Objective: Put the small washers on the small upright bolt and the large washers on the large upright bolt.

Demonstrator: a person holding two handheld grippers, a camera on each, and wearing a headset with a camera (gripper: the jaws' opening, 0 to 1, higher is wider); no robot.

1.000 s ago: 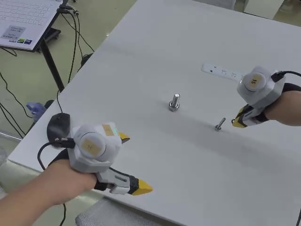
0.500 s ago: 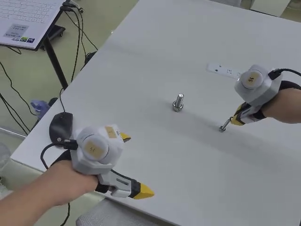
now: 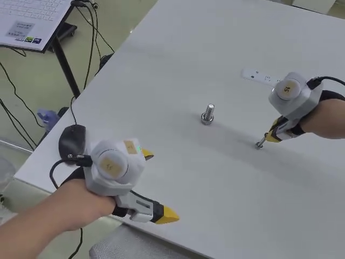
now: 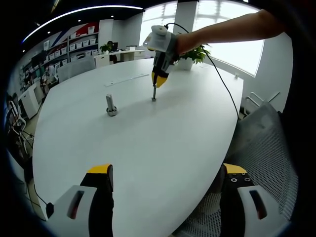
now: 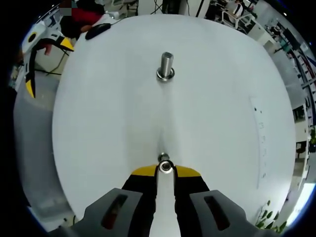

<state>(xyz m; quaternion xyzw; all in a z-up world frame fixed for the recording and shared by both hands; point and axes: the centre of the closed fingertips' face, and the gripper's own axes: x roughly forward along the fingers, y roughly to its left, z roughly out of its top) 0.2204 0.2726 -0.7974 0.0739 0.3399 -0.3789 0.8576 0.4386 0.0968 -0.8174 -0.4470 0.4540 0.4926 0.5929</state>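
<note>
Two-handed, working over a white desk (image 3: 178,59). Pinching the top of the small bolt (image 3: 260,143) with the right gripper (image 3: 273,136), squeezing the jaws narrow around the threaded tip, probably steadying it upright on its head or seating something on it; not managing to tell which. Holding the left gripper (image 4: 166,170) low at the near edge of the desk, spreading the jaws wide and carrying nothing, hovering partly over a mesh chair (image 4: 256,143), apparently parking clear of the work and ready for a pick. Leaving the large bolt (image 3: 207,115) standing alone near the middle of the desk, well apart from the small bolt, likely giving each post room for jaws coming down from above. Noticing a ring (image 5: 165,75) at the large bolt's base; not managing to tell a washer from the bolt's own head. Judging the task as barely begun, sorting by size depending on both posts standing firm. Guarding against one risk: tipping the small bolt on release. Passing over a power strip (image 3: 259,77), a mouse (image 3: 71,141) and a laptop (image 3: 27,21) at the margins as bystanders.
</note>
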